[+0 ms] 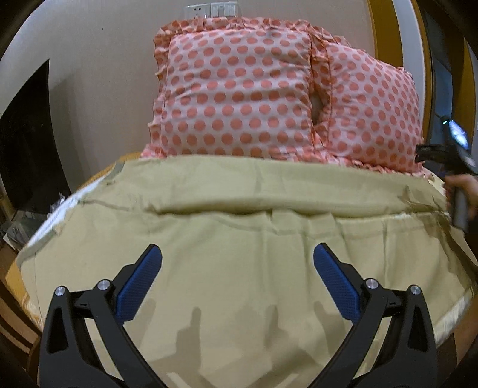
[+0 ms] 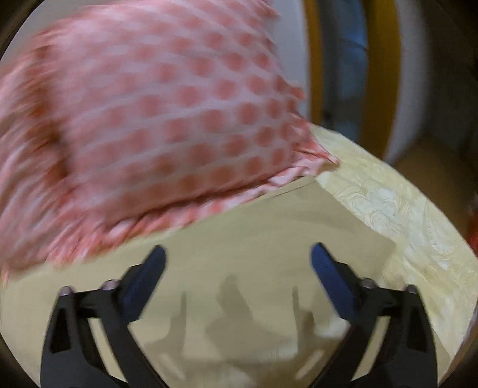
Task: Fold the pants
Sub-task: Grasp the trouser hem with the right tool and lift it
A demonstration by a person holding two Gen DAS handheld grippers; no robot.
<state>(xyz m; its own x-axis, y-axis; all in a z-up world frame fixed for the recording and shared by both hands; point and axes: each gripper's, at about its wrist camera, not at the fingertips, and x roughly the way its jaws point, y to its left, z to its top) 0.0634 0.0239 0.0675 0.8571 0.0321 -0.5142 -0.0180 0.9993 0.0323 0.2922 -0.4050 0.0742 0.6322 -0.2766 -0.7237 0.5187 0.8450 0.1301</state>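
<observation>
Bed (image 2: pixel 418 215): pale patterned cover, bare along the right edge of the right wrist view. Pants (image 1: pixel 239 238): khaki, spread flat across the bed, filling the lower half of the left wrist view; a raised fold line runs side to side across the middle, a lighter hem shows at lower right. Pillows (image 1: pixel 233 95): two, pink with coral dots, upper centre, their frilled edges touching the far side of the pants. Left gripper (image 1: pixel 237 259): fingers spread wide, nothing between the blue pads (image 1: pixel 140 283), hovering over the cloth at bottom centre. Right gripper (image 2: pixel 238 259): likewise wide and empty, over a squared corner of the pants at lower centre. Judgement: the next fold is best done by pinching both layers at matching edges, lifting evenly, and keeping clear of the pillow frill. Only the left view shows the fold line, a wall socket plate (image 1: pixel 212 10) at top centre and the other gripper's body at the right edge; only the right view, motion-blurred, shows the cloth's corner against the bed cover.
</observation>
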